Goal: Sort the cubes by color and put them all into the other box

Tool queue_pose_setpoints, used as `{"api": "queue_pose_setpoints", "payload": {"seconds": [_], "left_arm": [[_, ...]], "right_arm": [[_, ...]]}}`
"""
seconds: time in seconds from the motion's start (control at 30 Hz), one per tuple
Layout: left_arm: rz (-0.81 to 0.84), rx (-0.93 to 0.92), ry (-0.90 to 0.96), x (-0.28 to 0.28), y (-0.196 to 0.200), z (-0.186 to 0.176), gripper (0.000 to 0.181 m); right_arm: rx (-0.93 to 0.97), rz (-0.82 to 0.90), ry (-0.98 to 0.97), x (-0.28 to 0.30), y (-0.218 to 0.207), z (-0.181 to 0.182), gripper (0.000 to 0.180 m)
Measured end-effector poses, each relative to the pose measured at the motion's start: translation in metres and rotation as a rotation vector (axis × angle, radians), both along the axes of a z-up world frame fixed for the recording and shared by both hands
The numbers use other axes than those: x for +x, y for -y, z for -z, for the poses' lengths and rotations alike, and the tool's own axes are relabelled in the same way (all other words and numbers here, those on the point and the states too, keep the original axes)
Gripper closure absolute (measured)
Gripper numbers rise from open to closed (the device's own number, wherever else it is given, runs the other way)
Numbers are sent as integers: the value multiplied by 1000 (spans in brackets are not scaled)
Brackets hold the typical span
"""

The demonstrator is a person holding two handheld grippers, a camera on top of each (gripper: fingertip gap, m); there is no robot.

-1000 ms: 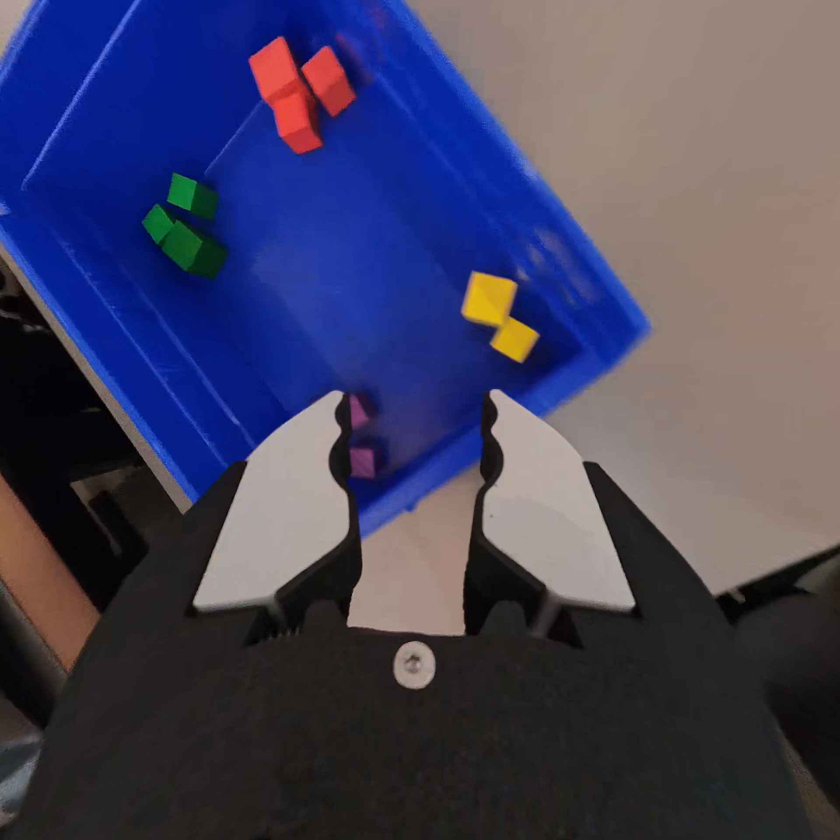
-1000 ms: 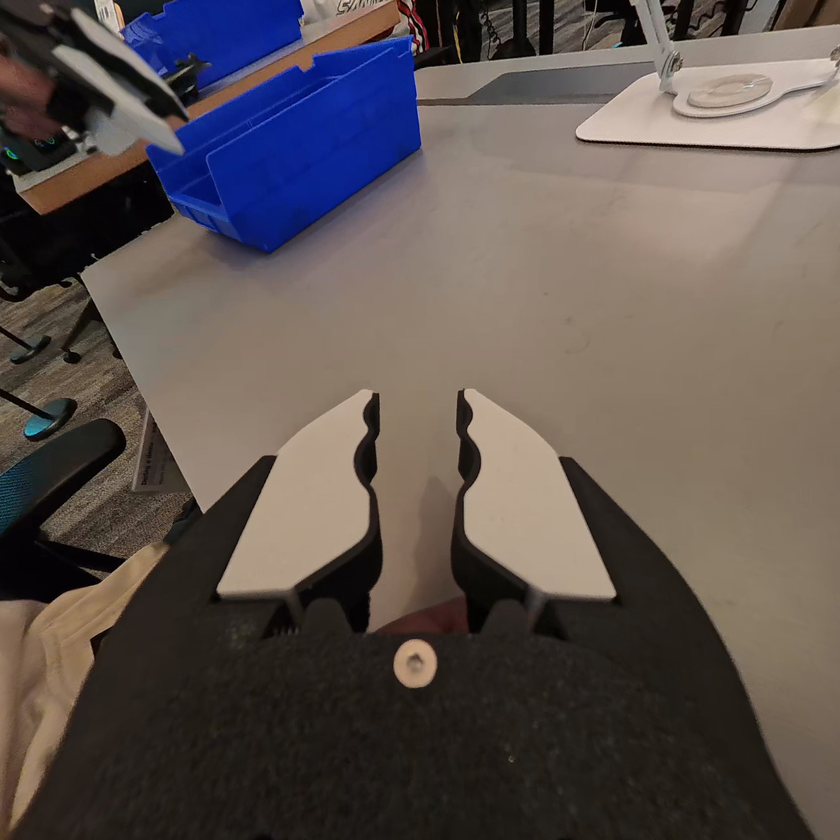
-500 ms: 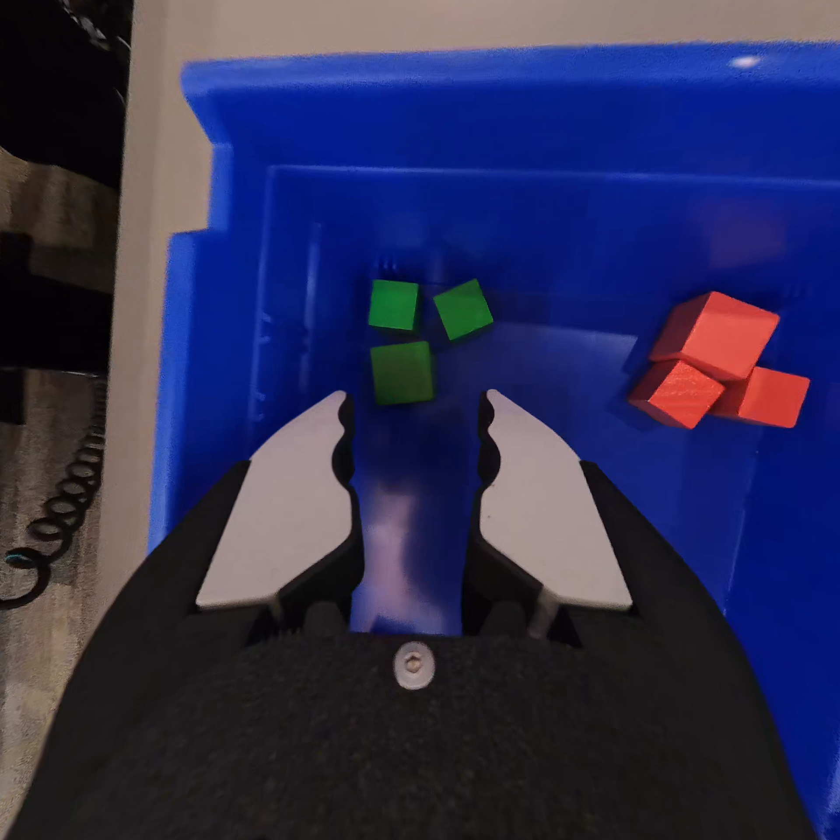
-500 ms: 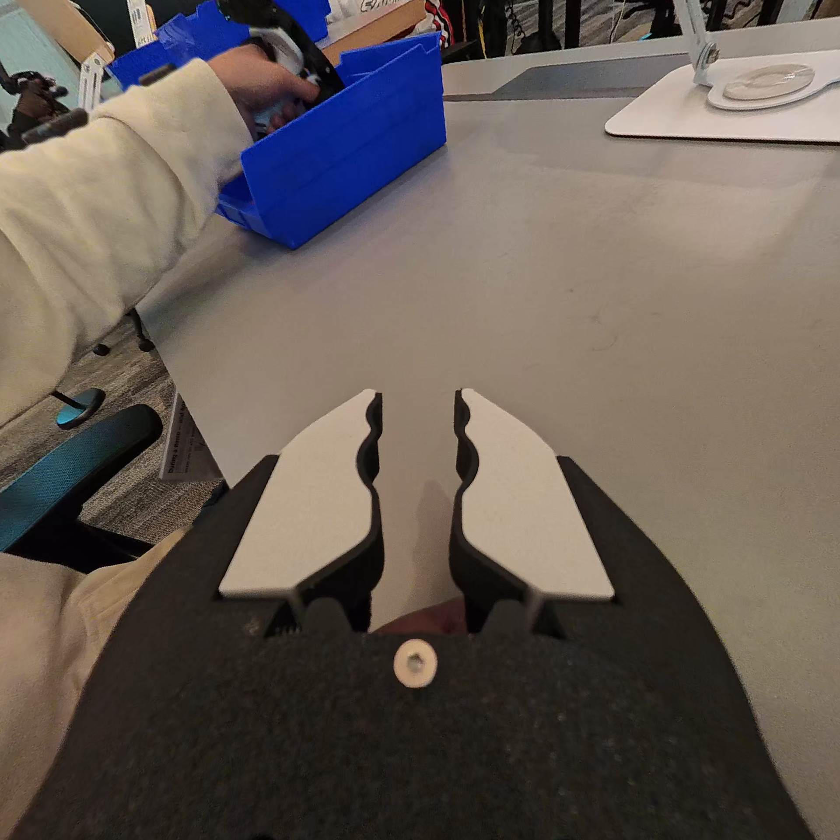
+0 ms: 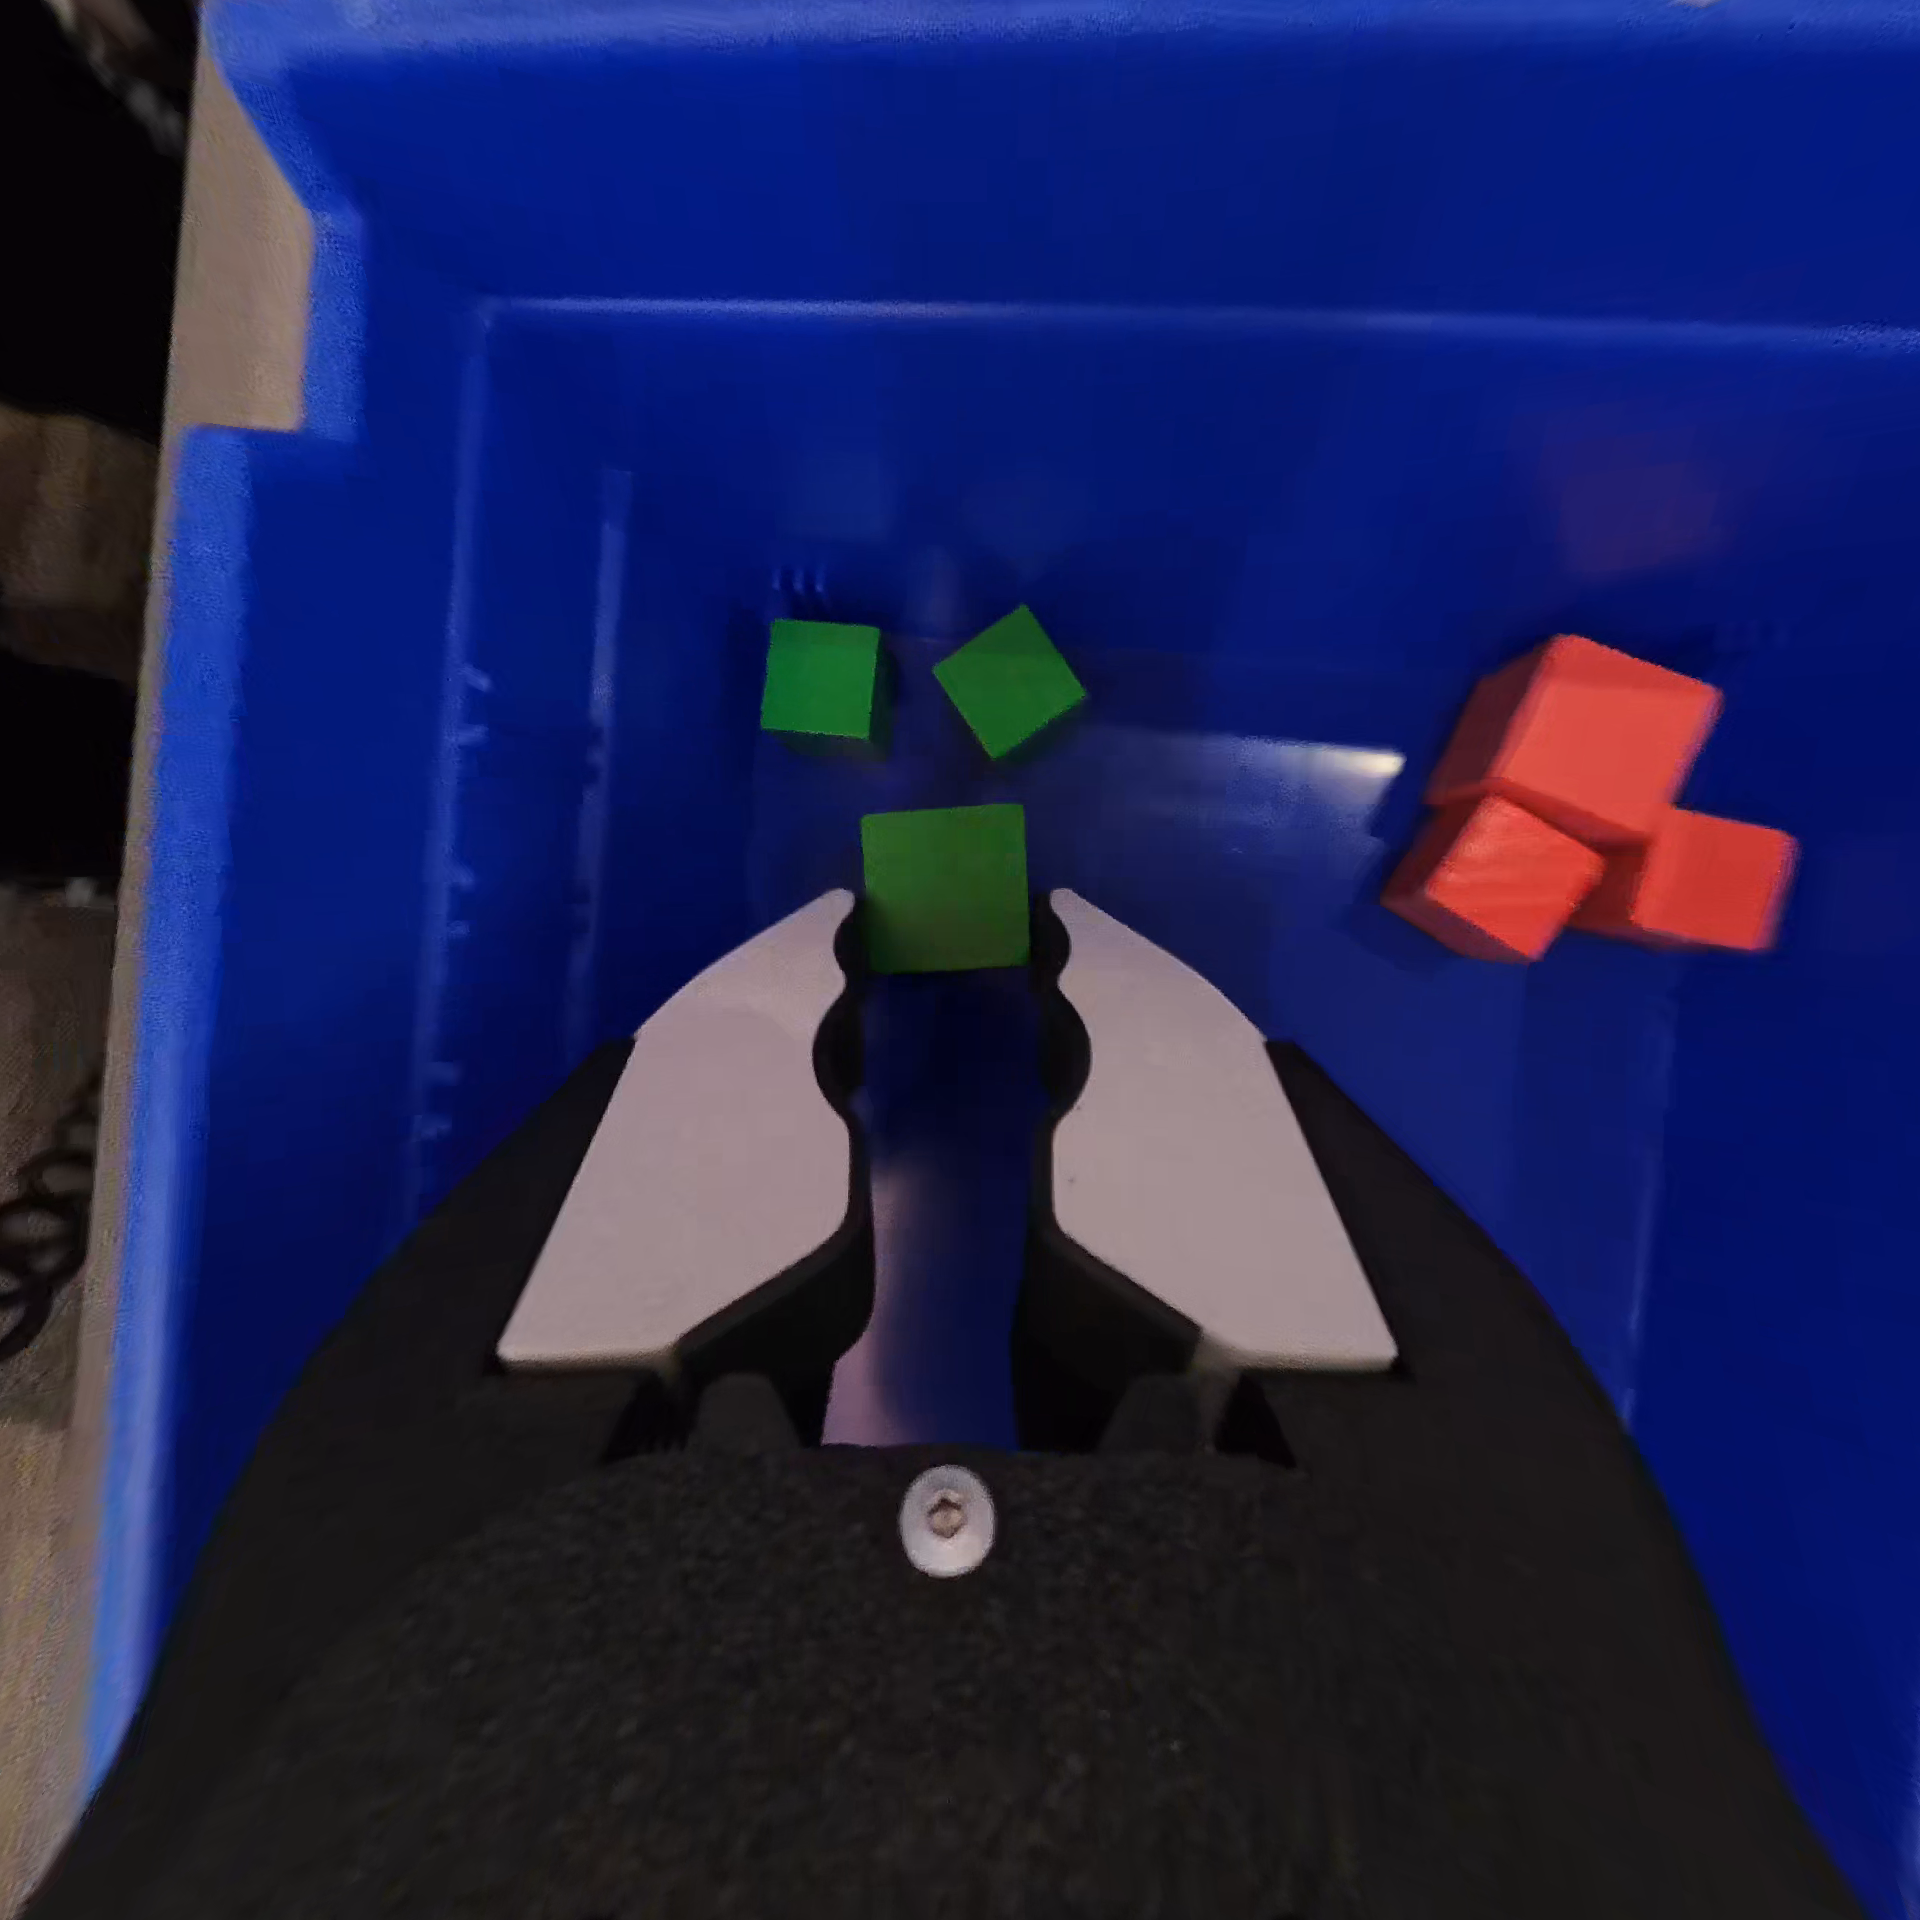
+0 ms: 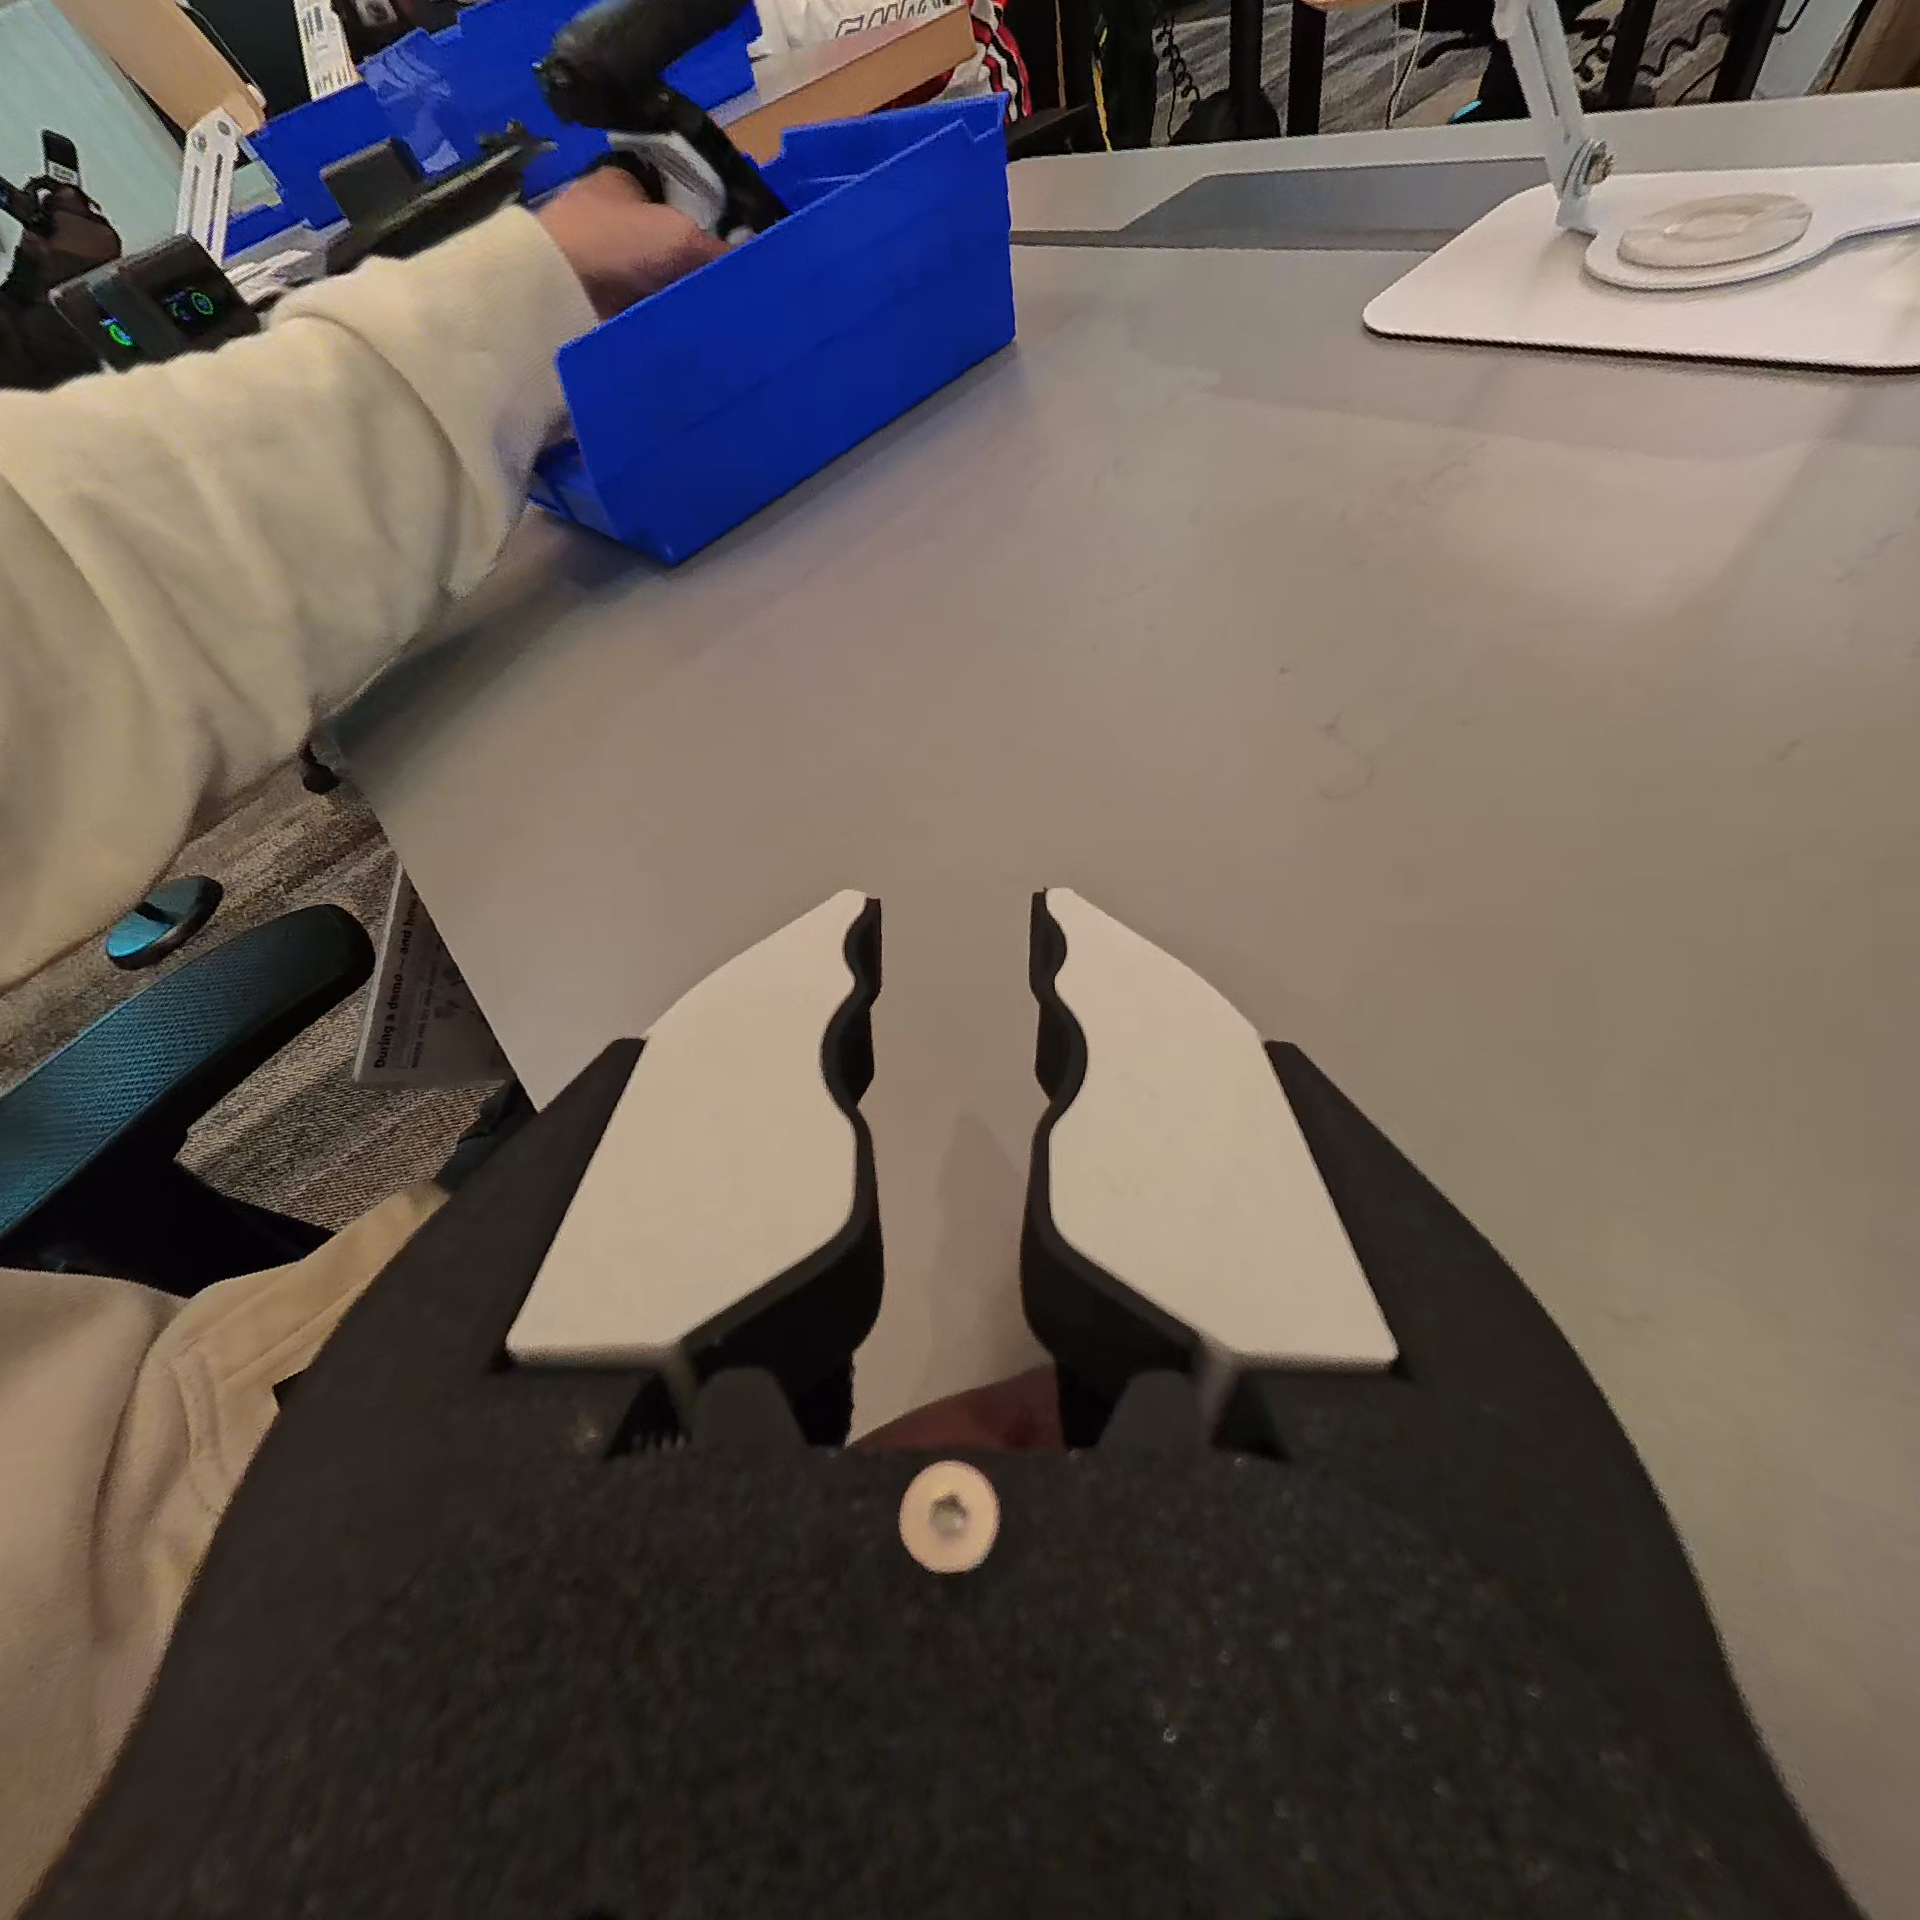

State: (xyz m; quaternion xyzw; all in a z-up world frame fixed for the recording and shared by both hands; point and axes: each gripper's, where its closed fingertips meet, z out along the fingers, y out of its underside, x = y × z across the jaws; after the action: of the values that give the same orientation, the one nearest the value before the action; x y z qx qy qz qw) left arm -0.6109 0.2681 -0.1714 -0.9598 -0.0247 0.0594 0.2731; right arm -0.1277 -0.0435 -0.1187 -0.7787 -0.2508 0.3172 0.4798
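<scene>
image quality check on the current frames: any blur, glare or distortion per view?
Left wrist view: dim, with soft motion blur on the red cubes and the blue bin wall; a pale glare streak on the bin floor; the green cube between the left gripper fingertips is fairly crisp. Right wrist view: bright and even, wide-angle bending at the table edges, sleeve slightly blurred, right gripper sharp.

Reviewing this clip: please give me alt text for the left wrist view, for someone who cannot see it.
The left gripper reaches into a blue box, its fingertips on either side of a green cube; whether they grip it is unclear. Two more green cubes lie just beyond it, and a cluster of red cubes sits to the right.
</scene>
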Motion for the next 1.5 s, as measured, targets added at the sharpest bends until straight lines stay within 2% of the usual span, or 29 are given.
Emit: {"api": "queue_pose_setpoints", "payload": {"seconds": [0.13, 0.33, 0.43, 0.57, 0.77, 0.9, 1.03, 1.13, 1.3, 1.37, 1.47, 1.5], "left_arm": [[179, 170, 102, 30, 28, -52, 151], [544, 496, 105, 96, 107, -133, 151], [738, 621, 152, 143, 151, -151, 151], [909, 654, 362, 207, 201, -148, 152], [1053, 545, 700, 283, 247, -120, 152], [1105, 359, 1020, 334, 269, -119, 152], [1139, 213, 1215, 378, 282, -123, 152], [1128, 101, 1375, 399, 288, -126, 152], [1098, -6, 1527, 418, 293, -121, 152], [1088, -31, 1576, 422, 295, -119, 152], [1096, -79, 1608, 426, 301, -116, 151], [1109, -84, 1591, 426, 303, -115, 141]], "right_arm": [[9, 18, 7, 6, -2, 0, 153], [23, 85, -7, 27, -16, -8, 153], [25, 113, -39, 36, -25, -14, 154], [39, 127, -92, 41, -37, -19, 153], [129, 80, -101, 29, -47, -14, 146], [392, 2, 57, 1, -52, -31, 141], [659, -109, 190, -44, -46, -56, 137], [773, -165, 219, -70, -38, -68, 138], [819, -168, 255, -83, -36, -67, 139], [825, -150, 273, -80, -38, -64, 150], [811, -164, 248, -76, -33, -62, 151], [809, -141, 255, -73, -35, -62, 151]]}}
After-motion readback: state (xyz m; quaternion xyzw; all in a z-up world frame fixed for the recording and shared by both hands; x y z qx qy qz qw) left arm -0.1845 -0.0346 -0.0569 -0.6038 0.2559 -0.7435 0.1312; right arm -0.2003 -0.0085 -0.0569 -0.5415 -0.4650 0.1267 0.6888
